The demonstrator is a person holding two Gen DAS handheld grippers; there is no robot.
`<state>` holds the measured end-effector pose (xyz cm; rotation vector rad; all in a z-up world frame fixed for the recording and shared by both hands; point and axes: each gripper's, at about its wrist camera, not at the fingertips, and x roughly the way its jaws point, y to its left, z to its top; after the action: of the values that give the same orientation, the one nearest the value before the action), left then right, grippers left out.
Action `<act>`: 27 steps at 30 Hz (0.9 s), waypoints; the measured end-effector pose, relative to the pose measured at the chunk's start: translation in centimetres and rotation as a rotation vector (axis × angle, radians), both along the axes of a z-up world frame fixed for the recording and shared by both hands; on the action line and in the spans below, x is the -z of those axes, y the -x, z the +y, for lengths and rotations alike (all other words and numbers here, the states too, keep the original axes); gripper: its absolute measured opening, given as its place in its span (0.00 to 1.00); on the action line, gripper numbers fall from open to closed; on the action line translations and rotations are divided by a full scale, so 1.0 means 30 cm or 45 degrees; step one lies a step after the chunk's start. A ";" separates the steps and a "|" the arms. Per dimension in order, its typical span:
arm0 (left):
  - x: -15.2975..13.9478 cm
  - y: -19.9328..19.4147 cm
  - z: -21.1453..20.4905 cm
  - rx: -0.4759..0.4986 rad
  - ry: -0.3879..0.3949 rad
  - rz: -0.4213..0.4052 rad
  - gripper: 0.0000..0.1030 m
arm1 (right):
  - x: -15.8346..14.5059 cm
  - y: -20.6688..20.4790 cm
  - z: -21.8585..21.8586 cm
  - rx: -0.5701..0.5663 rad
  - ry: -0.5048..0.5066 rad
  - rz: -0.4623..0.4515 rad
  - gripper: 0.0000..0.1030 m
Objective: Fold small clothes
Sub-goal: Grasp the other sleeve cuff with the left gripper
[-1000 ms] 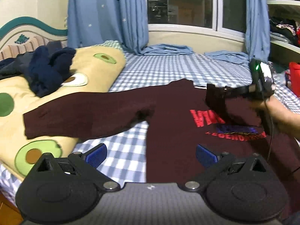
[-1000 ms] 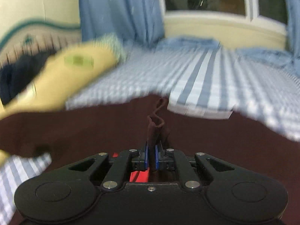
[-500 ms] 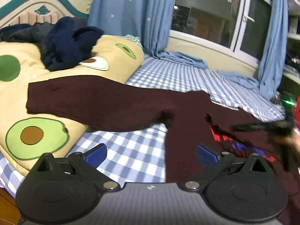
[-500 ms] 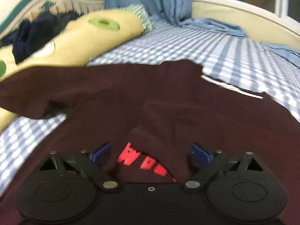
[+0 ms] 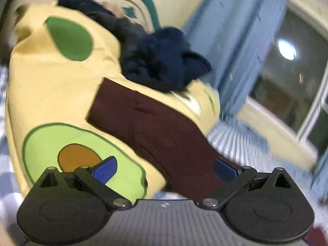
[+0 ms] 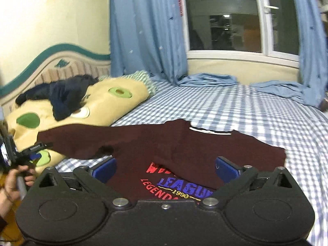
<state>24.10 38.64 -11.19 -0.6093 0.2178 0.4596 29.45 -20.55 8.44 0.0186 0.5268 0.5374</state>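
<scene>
Checked bed under blue curtains; maroon sweatshirt lies flat on it, right sleeve folded over its chest print. Our right gripper hovers above the print, jaws just opened wide, holding nothing. Left gripper gapes empty over the left sleeve, draped on the avocado pillow.

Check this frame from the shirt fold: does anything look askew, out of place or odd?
Yes. The maroon shirt lies lopsided: its right sleeve is folded in over the chest print, while the left sleeve still stretches off the checked bed onto the avocado pillow. A heap of dark clothes sits on that pillow.
</scene>
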 end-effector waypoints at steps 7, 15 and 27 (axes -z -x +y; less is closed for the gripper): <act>0.018 -0.099 0.088 -0.125 0.045 -0.105 0.99 | -0.038 0.052 -0.054 0.116 -0.065 -0.012 0.99; 0.012 -0.127 0.177 -0.140 0.145 -0.130 0.22 | -0.051 0.070 -0.063 0.153 -0.076 -0.062 0.99; -0.451 -0.282 -0.344 0.161 -0.414 -0.220 0.16 | 0.036 0.117 -0.349 0.347 -0.274 -0.006 0.99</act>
<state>32.56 28.32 2.35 -0.3120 0.0152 0.3089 25.95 -31.01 7.36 0.2905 0.4507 0.3248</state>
